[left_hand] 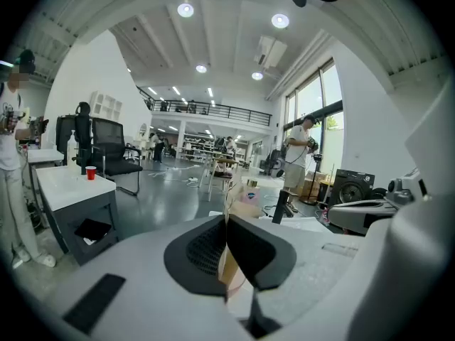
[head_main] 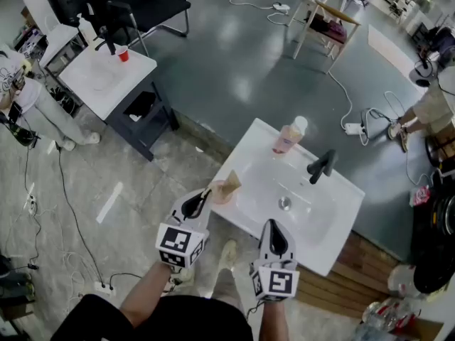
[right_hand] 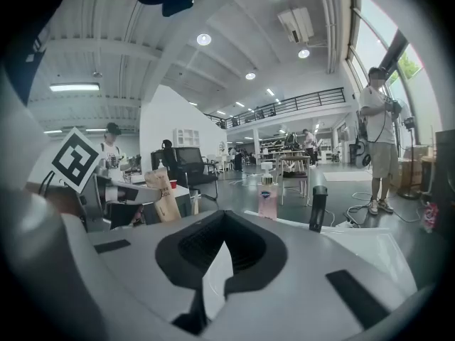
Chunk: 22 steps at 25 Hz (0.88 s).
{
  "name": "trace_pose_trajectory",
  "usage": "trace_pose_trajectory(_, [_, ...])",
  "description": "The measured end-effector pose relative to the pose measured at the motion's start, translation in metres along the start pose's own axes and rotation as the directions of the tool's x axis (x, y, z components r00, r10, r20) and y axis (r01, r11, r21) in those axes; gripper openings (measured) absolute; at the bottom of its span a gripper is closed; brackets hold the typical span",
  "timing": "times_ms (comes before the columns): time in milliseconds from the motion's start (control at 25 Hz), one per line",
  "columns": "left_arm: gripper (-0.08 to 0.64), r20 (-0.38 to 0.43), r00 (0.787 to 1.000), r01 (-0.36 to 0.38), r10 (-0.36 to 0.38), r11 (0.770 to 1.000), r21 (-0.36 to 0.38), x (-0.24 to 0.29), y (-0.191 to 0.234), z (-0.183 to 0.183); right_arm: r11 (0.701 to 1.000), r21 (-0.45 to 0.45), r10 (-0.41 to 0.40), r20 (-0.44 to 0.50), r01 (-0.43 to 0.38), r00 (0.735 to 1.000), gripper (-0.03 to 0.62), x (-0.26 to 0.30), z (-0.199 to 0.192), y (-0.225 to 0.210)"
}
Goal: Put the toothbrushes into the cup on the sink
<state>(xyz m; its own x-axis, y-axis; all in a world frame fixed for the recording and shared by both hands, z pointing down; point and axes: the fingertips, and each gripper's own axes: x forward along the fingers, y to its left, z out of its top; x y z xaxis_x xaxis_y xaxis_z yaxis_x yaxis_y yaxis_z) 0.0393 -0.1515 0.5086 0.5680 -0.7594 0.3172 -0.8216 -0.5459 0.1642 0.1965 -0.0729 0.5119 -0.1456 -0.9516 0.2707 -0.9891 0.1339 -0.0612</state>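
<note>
A white sink (head_main: 334, 222) stands before me. On its near left corner is a small pale cup (head_main: 219, 195) with a tan paper packet (head_main: 232, 182) standing in it; the right gripper view shows the packet (right_hand: 163, 196) at left. My left gripper (head_main: 207, 193) is shut, its tips right beside the cup. In the left gripper view the tan packet (left_hand: 229, 270) shows just behind the shut jaws (left_hand: 227, 219), and a thin stalk rises above them. I cannot tell if it is held. My right gripper (head_main: 271, 224) is shut and empty over the sink's front edge.
A black faucet (head_main: 321, 165) and a pink soap bottle (head_main: 288, 137) stand at the sink's back. A white table (head_main: 99, 84) with a red cup (head_main: 123, 53) is at the far left, with a person beside it. Cables and a power strip (head_main: 353, 128) lie on the floor.
</note>
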Motion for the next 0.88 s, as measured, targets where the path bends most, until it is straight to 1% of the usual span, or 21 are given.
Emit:
trace_pose_trajectory(240, [0.006,-0.027,1.0,-0.015,0.015,1.0,-0.018,0.01,0.006,-0.013,1.0,0.004,0.022,-0.027,-0.022,0.999,-0.002,0.012,-0.008,-0.001])
trace_pose_trajectory(880, [0.006,-0.078,0.996,-0.041,0.037,0.998,-0.047,0.029,0.018,-0.042,0.999,0.03,0.04,-0.073,-0.038,0.997,-0.002,0.03,-0.031,-0.003])
